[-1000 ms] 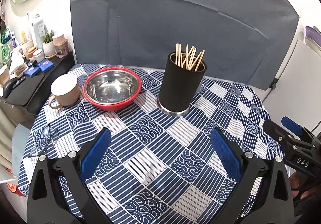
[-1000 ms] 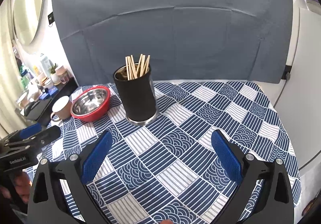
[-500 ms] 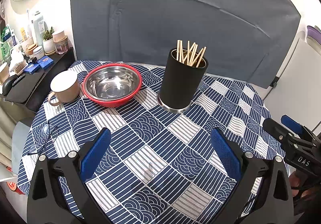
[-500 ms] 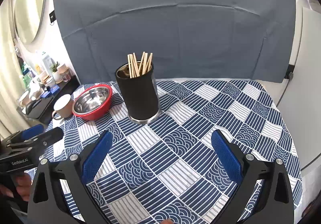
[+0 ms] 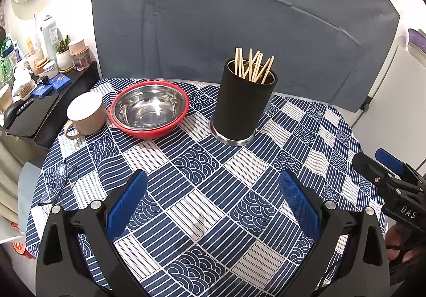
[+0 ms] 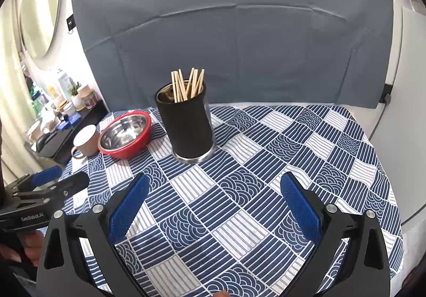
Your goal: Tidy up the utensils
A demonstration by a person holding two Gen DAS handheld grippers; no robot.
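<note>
A black cylindrical holder (image 5: pixel 242 108) stands upright on the table, with several wooden chopsticks (image 5: pixel 253 65) standing in it. It also shows in the right wrist view (image 6: pixel 190 124) with the chopsticks (image 6: pixel 187 85). A steel bowl with a red outside (image 5: pixel 150 110) sits left of the holder, also in the right wrist view (image 6: pixel 125 134). My left gripper (image 5: pixel 213 203) is open and empty, above the tablecloth in front of the holder. My right gripper (image 6: pixel 213 203) is open and empty too, to the right of the left one.
A beige mug (image 5: pixel 85 113) stands left of the bowl. Eyeglasses (image 5: pixel 60 182) lie near the table's left edge. The round table has a blue and white patterned cloth (image 5: pixel 239 172). A cluttered dark shelf (image 5: pixel 40 108) stands at the left. A grey backdrop (image 5: pixel 239 17) hangs behind.
Both grippers have drawn back and risen slightly, so the holder and bowl look a little smaller. Both stay open. Nothing on the table has moved.
</note>
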